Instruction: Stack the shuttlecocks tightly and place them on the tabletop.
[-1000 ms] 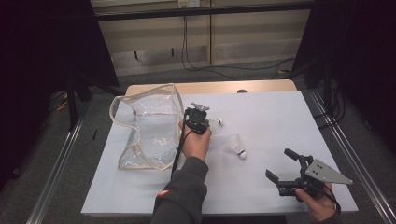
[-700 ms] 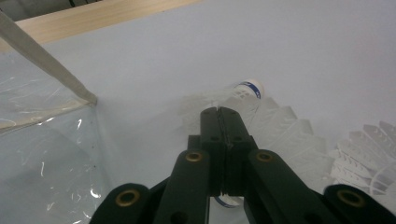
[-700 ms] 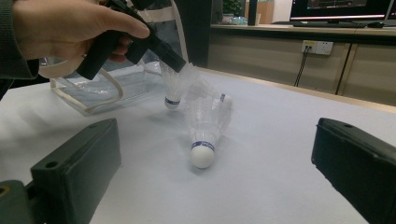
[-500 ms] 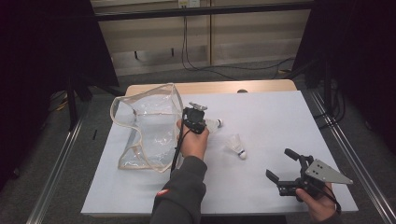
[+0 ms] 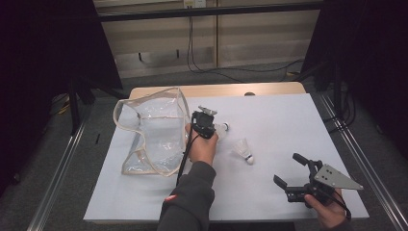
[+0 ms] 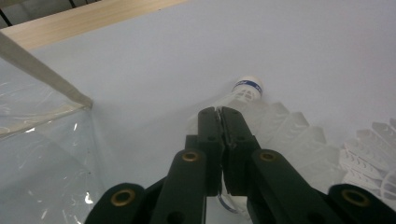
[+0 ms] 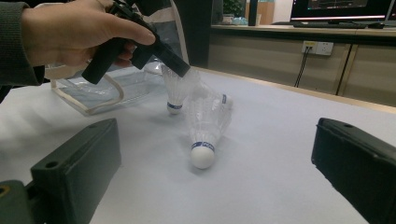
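The left gripper (image 6: 219,114) had its jaws together, clamped on the feather skirt of a shuttlecock (image 6: 247,91) beside the clear plastic bag (image 5: 149,134). The left gripper view showed the pinch itself, plus a shuttlecock's feathers at the frame's right edge; the high view showed the held shuttlecock merely as a white patch past the hand. The right gripper view showed it hanging cork-down just above the tabletop (image 5: 279,120), with a second shuttlecock (image 7: 205,126) lying nearer. The right gripper (image 5: 294,169) stood with jaws wide apart, holding nothing (near the tabletop's front right corner). Compared with the earlier frames, neither hand had shifted and the second shuttlecock lay in the same spot.
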Tool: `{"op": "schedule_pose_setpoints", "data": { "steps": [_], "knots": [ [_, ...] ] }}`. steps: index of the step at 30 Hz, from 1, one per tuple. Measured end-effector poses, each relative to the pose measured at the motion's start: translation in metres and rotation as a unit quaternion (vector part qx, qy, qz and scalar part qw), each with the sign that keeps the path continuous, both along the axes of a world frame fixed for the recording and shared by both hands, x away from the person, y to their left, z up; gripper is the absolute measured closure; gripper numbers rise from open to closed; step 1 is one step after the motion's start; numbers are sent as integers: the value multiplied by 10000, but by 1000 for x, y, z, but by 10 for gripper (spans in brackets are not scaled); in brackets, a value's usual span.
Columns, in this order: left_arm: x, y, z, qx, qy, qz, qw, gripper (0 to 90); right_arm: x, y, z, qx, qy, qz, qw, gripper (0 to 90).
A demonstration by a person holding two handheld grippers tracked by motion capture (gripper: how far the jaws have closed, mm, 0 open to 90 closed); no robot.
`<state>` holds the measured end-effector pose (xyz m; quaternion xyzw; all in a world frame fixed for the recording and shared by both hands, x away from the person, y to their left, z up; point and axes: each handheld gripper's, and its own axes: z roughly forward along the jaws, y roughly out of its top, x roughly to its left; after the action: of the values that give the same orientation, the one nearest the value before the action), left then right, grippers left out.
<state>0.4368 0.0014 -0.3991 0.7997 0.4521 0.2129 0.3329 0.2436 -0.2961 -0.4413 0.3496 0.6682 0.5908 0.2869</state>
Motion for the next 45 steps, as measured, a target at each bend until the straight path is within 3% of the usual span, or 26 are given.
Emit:
{"op": "schedule_pose_setpoints", "data": {
  "steps": [10, 13, 16, 38, 45],
  "knots": [
    [-1, 0, 0, 2, -10, -53, 10000, 854, 0, 0, 0, 14, 2, 6, 10000, 6],
    [-2, 0, -1, 89, -2, -71, 9999, 866, 0, 0, 0, 30, 1, 7, 10000, 6],
    [-1, 2, 1, 191, -88, -17, 9998, 885, 0, 0, 0, 13, 1, 10, 10000, 5],
    [6, 9, 5, 197, -475, 294, 9982, 895, 0, 0, 0, 17, 1, 14, 10000, 5],
    [8, 9, 4, 257, -404, 322, 9983, 895, 0, 0, 0, 24, 11, 25, 10000, 5]
  ]
}}
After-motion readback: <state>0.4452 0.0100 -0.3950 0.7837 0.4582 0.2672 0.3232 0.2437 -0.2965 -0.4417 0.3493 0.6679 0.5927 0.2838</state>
